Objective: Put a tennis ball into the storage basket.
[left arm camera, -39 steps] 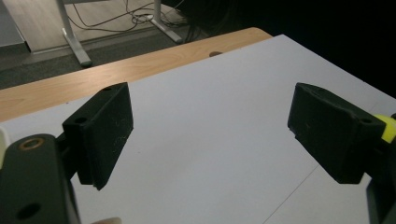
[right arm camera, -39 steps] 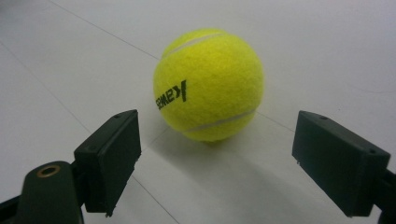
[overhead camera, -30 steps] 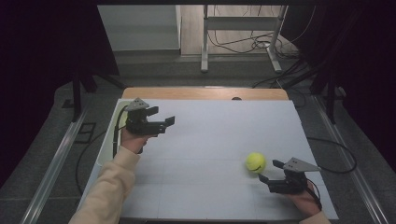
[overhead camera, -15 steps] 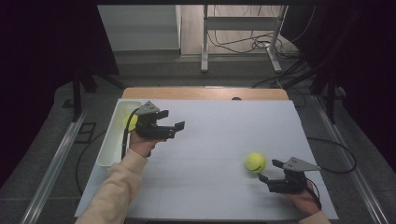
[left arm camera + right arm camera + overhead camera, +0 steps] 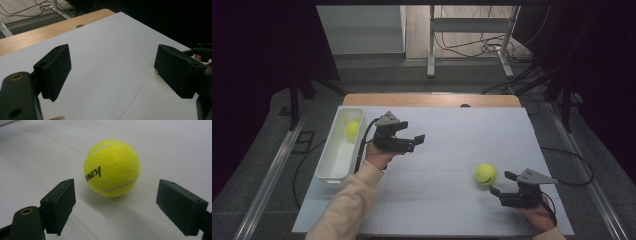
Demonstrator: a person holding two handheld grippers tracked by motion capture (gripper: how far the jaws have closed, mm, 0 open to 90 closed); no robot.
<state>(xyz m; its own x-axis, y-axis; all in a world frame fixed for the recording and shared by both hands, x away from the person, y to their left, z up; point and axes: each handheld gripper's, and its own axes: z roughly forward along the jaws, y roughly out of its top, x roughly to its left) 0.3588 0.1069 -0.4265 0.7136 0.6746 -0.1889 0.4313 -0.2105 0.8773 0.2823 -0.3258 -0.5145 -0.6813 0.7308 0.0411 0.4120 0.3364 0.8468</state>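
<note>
A yellow tennis ball point(image 5: 486, 173) lies on the white table sheet point(image 5: 452, 150) at the right front. My right gripper point(image 5: 502, 183) rests just in front of it, low over the sheet. In the right gripper view the ball point(image 5: 112, 168) sits a little beyond the open jaws of that gripper point(image 5: 116, 205), and neither pad touches it. My left gripper point(image 5: 416, 142) hovers over the left middle of the sheet, pointing right. In the left gripper view its jaws point(image 5: 112, 72) stand apart with nothing between them. A second yellow ball point(image 5: 352, 129) lies in the white bin point(image 5: 332, 165).
The long white bin stands along the table's left edge. A bare wooden strip point(image 5: 432, 100) runs along the far edge. Cables and metal stand legs point(image 5: 472, 45) lie on the floor beyond. The other gripper point(image 5: 203, 48) shows at the right edge of the left gripper view.
My left gripper has moved right, away from the bin and out over the sheet. The ball in the bin now shows clear of it. The right gripper and its ball have stayed put.
</note>
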